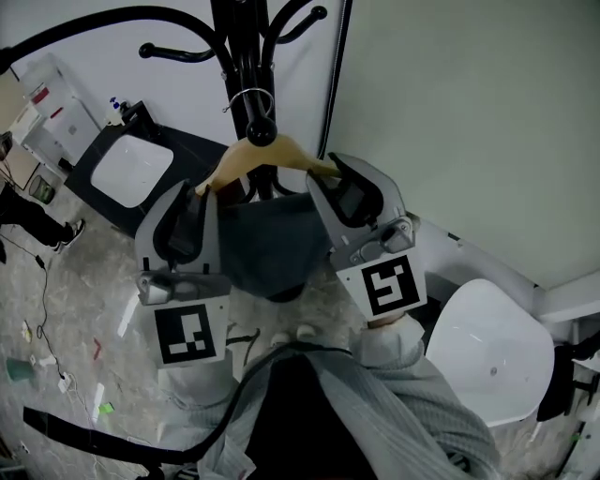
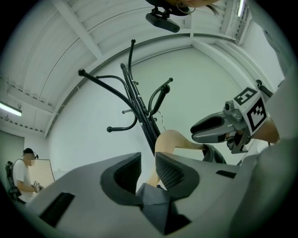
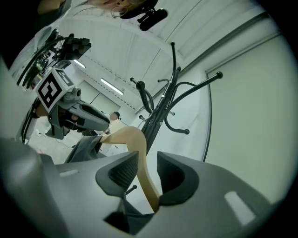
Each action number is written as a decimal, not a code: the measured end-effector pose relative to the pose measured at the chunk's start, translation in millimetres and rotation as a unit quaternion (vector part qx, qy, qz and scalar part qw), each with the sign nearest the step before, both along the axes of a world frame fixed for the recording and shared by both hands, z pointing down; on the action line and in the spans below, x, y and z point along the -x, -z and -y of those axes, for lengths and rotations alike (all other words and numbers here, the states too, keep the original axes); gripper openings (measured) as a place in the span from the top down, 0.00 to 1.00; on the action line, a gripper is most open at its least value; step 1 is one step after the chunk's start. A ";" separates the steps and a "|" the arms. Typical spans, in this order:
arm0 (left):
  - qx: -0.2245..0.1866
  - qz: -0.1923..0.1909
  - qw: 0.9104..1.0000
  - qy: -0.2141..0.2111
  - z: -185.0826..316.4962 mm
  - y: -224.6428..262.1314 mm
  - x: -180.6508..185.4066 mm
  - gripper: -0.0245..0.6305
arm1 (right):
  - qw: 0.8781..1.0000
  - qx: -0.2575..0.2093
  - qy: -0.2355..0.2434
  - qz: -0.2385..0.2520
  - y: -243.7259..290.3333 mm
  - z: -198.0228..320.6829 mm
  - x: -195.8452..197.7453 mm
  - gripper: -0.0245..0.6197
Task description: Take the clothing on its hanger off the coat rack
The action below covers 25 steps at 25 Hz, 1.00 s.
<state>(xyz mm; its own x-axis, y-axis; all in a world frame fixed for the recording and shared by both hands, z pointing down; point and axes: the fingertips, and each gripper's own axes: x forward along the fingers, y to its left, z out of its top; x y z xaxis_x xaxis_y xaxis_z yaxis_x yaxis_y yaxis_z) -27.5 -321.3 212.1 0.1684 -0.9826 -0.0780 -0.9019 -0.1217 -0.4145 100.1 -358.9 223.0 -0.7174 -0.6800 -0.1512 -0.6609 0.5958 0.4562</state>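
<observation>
A wooden hanger (image 1: 272, 155) with dark grey clothing (image 1: 272, 248) hangs by its metal hook (image 1: 251, 98) on the black coat rack (image 1: 246, 56). My left gripper (image 1: 192, 211) is at the hanger's left arm, my right gripper (image 1: 342, 187) at its right arm. In the left gripper view the jaws (image 2: 147, 162) stand apart, with the wooden arm (image 2: 174, 139) and grey cloth (image 2: 153, 197) between them and a gap at the left pad. In the right gripper view the wooden arm (image 3: 132, 139) runs between the open jaws (image 3: 148, 162), with a gap on its right side.
A white chair seat (image 1: 492, 347) stands at the lower right and another white seat (image 1: 131, 169) at the left. Curved rack arms (image 1: 94, 28) spread overhead. The wall (image 1: 469, 112) is close behind. A person (image 2: 21, 174) stands far off at the left. Cables lie on the floor (image 1: 47, 309).
</observation>
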 end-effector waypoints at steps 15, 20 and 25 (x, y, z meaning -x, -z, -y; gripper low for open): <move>0.027 0.161 0.986 0.035 39.2 -29.4 -11.5 0.65 | 0.992 -0.031 0.022 -0.117 -21.9 26.9 35.1 0.65; -0.013 0.166 0.985 0.040 43.7 -21.4 -21.1 0.65 | 0.992 -0.045 0.015 -0.116 -21.6 29.0 36.5 0.75; -0.002 0.157 0.987 0.038 44.7 -21.8 -25.3 0.74 | 0.993 -0.045 0.012 -0.108 -22.0 28.3 37.8 0.76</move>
<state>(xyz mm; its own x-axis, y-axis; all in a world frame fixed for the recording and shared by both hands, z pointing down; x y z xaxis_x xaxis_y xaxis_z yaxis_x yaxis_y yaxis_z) -2.2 -366.0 233.9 0.1101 -0.9932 -0.0383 -0.7353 -0.0554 -0.6755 62.3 -387.2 245.0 -0.7554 -0.6532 -0.0518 -0.5280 0.5600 0.6385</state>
